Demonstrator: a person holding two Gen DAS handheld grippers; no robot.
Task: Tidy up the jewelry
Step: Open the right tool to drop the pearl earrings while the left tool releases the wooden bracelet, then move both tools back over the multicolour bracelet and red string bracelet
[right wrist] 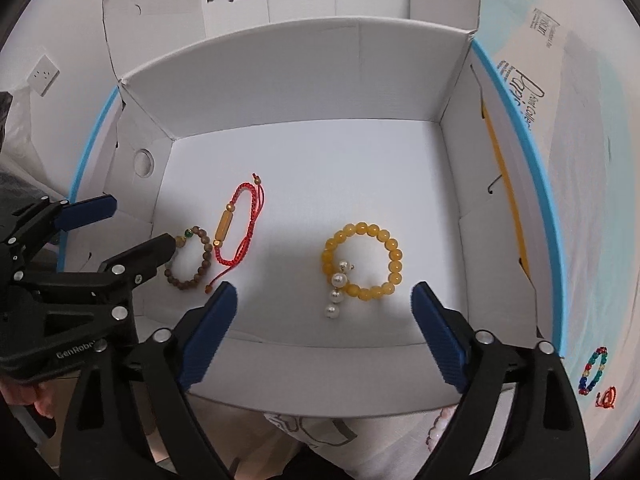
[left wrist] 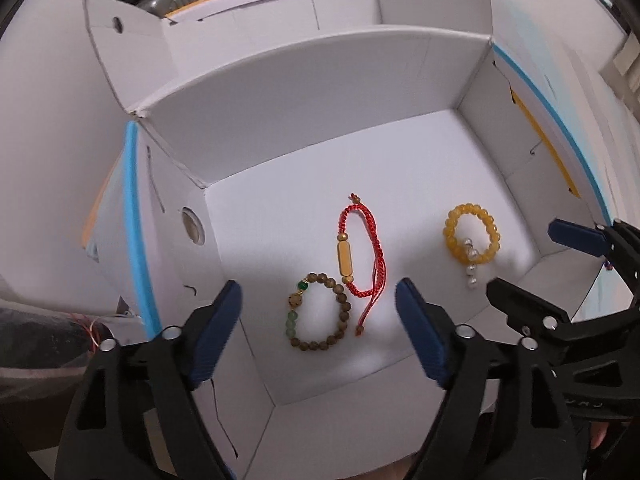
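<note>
From the left wrist camera, the left gripper (left wrist: 318,322) hangs over the near-left part of a white cardboard box (left wrist: 320,80), its blue-padded fingers spread wide with nothing between them. On the box floor, framed by those fingers, lies a brown wooden bead bracelet (left wrist: 318,314) with a few green beads on its left side. Just beyond it, and touching or nearly touching its upper right, lies a red braided cord bracelet (left wrist: 362,256) with a long golden tube bead. Well apart to the right lies a yellow bead bracelet (left wrist: 472,236) with a short string of pearls (left wrist: 472,266) trailing from it. The right gripper (left wrist: 520,258) enters from the right edge, its fingers also parted and empty.

From the right wrist camera, the right gripper (right wrist: 324,308) hovers above the near wall of the cardboard box (right wrist: 300,80), released and holding nothing. The yellow bead bracelet (right wrist: 362,262) lies flat between its fingers, the pearls (right wrist: 335,290) crossing its lower left. To the left lie the red cord bracelet (right wrist: 238,226) and the wooden bead bracelet (right wrist: 190,258). The left gripper (right wrist: 140,222) reaches in from the left, opened wide. Outside the box on the right, on a pale surface, lie a multicoloured bead bracelet (right wrist: 594,370) and a small red item (right wrist: 607,397), too small to identify.
</note>
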